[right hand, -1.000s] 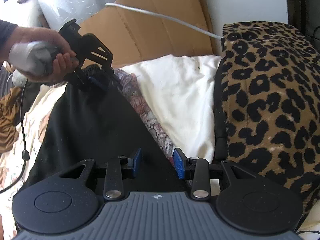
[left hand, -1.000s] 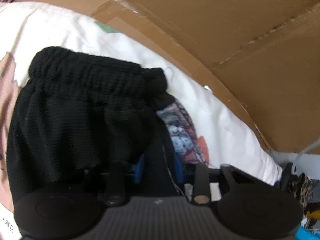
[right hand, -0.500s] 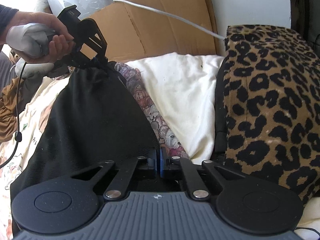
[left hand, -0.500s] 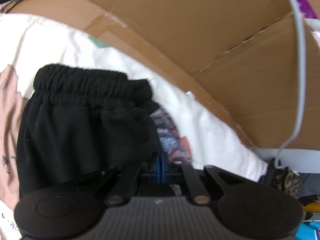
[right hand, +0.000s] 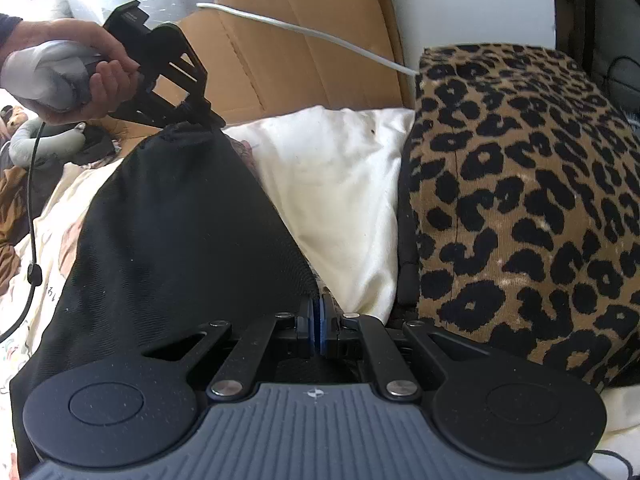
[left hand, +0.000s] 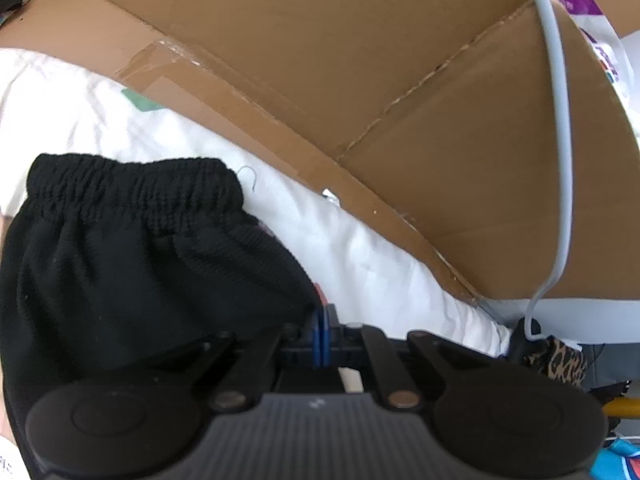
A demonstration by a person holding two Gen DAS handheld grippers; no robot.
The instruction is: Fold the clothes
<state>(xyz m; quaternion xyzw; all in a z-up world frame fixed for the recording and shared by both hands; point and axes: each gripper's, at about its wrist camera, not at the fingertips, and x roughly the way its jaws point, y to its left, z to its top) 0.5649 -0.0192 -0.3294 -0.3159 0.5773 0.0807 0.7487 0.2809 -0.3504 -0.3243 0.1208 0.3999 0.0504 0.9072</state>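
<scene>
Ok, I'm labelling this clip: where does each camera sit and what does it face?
Left wrist: on the left hand-held gripper, facing black shorts and cardboard; no body visible.
Right wrist: on the right hand-held gripper, facing a leopard cushion; a hand shows.
Shared: shorts, cardboard, white cable.

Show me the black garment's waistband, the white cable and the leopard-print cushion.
black garment (left hand: 132, 188), left wrist view, on its gathered elastic waistband.
white cable (left hand: 562, 168), left wrist view, mid-length against the cardboard.
leopard-print cushion (right hand: 520, 200), right wrist view, middle of its face.
</scene>
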